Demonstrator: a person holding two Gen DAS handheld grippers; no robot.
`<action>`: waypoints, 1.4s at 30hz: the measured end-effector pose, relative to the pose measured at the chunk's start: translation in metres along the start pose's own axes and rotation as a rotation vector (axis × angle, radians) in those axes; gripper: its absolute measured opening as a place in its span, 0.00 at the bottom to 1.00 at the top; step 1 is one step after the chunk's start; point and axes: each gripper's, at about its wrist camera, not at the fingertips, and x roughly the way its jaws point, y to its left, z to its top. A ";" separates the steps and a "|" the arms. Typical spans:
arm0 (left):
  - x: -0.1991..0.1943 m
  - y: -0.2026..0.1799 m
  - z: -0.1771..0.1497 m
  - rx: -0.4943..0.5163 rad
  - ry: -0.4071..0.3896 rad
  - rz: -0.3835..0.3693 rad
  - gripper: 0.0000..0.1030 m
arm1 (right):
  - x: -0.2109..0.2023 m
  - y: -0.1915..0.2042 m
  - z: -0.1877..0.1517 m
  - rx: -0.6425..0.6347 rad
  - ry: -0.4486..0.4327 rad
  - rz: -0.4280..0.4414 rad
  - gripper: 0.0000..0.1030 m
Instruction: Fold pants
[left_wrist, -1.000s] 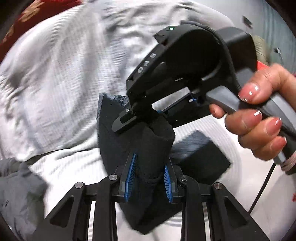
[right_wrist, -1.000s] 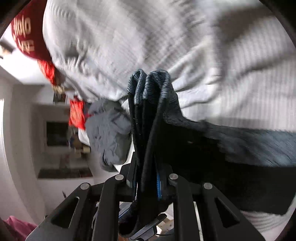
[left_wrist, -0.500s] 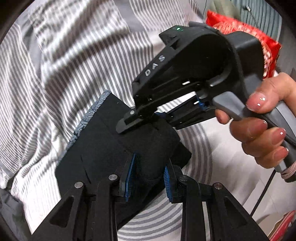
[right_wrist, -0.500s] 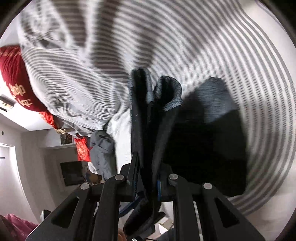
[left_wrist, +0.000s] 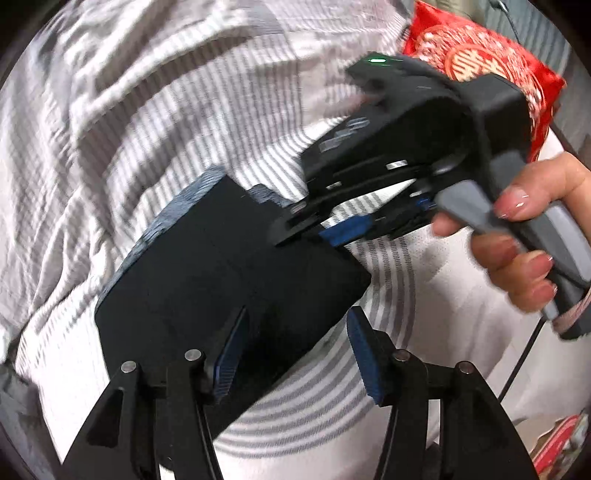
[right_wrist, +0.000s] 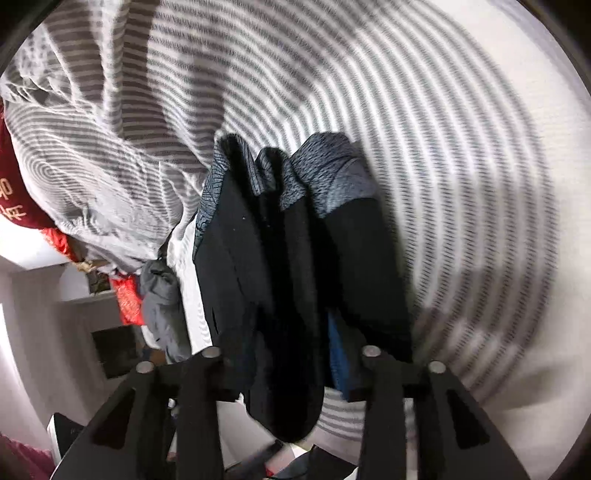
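Note:
The black pants (left_wrist: 207, 280), with a grey patterned waistband, lie folded into a thick rectangle on the grey-and-white striped bedsheet (left_wrist: 155, 110). My left gripper (left_wrist: 291, 343) is open, its blue pads apart over the near edge of the folded pants. My right gripper (left_wrist: 306, 229) shows in the left wrist view, held by a hand at the far right edge of the pants, fingers apart. In the right wrist view the folded layers of the pants (right_wrist: 280, 280) stand between the spread fingers of my right gripper (right_wrist: 288, 365).
A red embroidered cushion (left_wrist: 491, 70) lies at the far right of the bed. A grey garment (right_wrist: 162, 310) and red fabric (right_wrist: 14, 192) lie at the bed's edge in the right wrist view. A black cable (left_wrist: 521, 362) hangs by the hand.
Both grippers have opened and let go of the pants. The folded pants now rest flat on the sheet. The right gripper has drawn back a little to the right.

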 end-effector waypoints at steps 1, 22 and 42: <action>-0.003 0.008 -0.002 -0.023 0.005 0.003 0.55 | -0.006 0.001 -0.002 0.002 -0.011 -0.033 0.57; 0.028 0.133 -0.027 -0.402 0.107 0.115 0.55 | 0.009 0.079 -0.041 -0.266 -0.038 -0.405 0.21; 0.041 0.116 -0.044 -0.358 0.139 0.116 0.55 | -0.001 0.081 -0.007 -0.283 -0.135 -0.476 0.48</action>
